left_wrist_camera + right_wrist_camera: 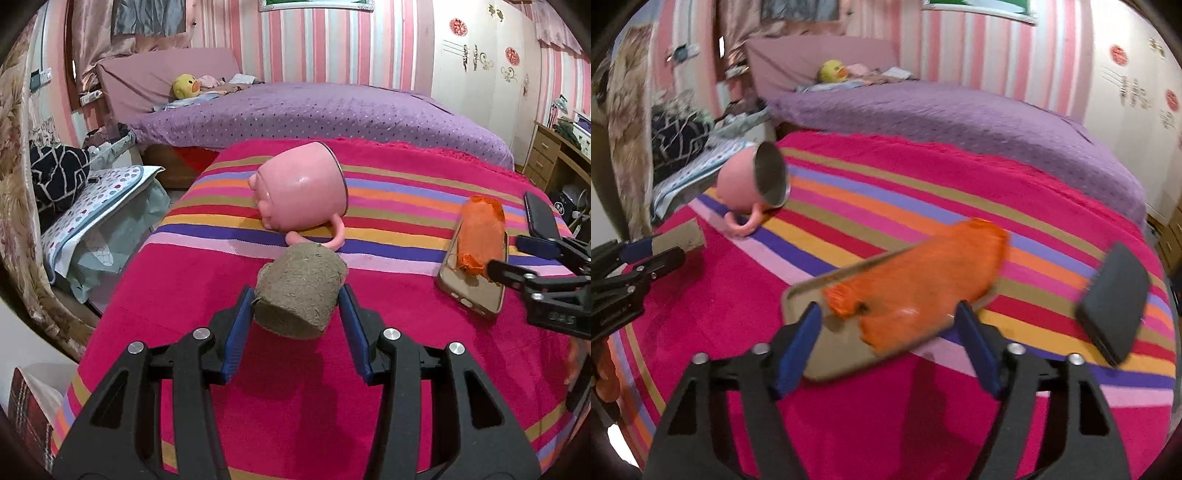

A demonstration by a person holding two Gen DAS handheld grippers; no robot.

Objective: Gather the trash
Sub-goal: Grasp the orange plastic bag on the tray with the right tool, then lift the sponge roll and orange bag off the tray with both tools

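Left gripper (297, 295): its blue pads pressed both sides of a grey-brown paper wad (301, 291), holding it low-centre in the left wrist view, above the striped cloth (295, 387).
Right gripper (890, 325): jaws spread wide, holding nothing; its tips flanked the orange wrapper (916, 280), which lay on a gold phone (827, 354). The right wrist view was blurred.
Pink mug (301, 188): lay on its side just beyond the wad, handle on the cloth, steel rim toward frame right.
Black phone (1115, 302): right of the orange wrapper, apart from it.
Edges: the cloth fell away at frame left toward patterned bags (96, 206); a purple bed (332, 110) bordered its far edge.
Open room: bare cloth lay between wad and gold phone.
Writing: none legible.
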